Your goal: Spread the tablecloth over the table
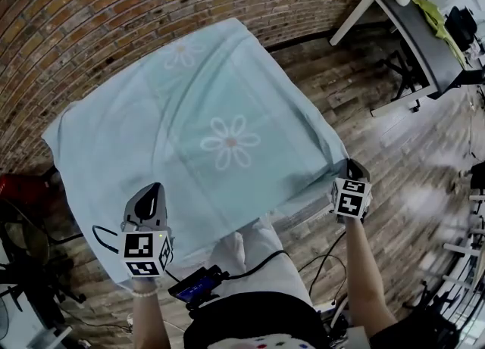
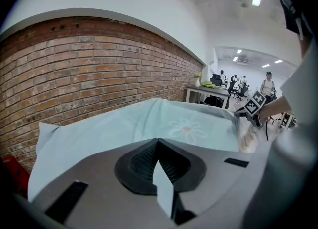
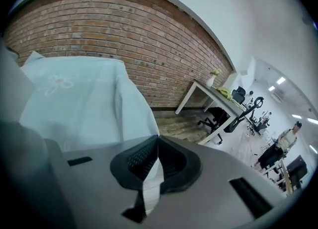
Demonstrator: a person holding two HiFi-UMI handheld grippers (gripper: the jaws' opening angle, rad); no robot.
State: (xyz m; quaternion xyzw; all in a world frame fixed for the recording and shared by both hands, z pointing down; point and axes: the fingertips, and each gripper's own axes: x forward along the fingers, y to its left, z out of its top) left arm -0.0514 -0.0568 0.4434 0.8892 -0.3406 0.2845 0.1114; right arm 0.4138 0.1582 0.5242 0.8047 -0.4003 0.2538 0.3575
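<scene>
A pale blue tablecloth [image 1: 220, 120] with white daisy prints lies over the table, its far edge against the brick wall. At the near left edge, my left gripper [image 1: 149, 192] is shut, and a fold of the cloth [image 2: 164, 188] runs between its jaws in the left gripper view. At the near right corner, my right gripper [image 1: 354, 166] is shut on the cloth's hem, and a strip of fabric [image 3: 151, 183] shows between its jaws. The table itself is hidden under the cloth. From the left gripper view, the right gripper [image 2: 253, 105] sits at the cloth's right corner.
A brick wall [image 1: 114, 14] stands behind the table. A dark-topped desk [image 1: 413, 29] with white legs, a vase and a green item stands at the back right. A red object [image 1: 19, 188] and dark gear crowd the left. Wood floor [image 1: 356, 90] lies to the right.
</scene>
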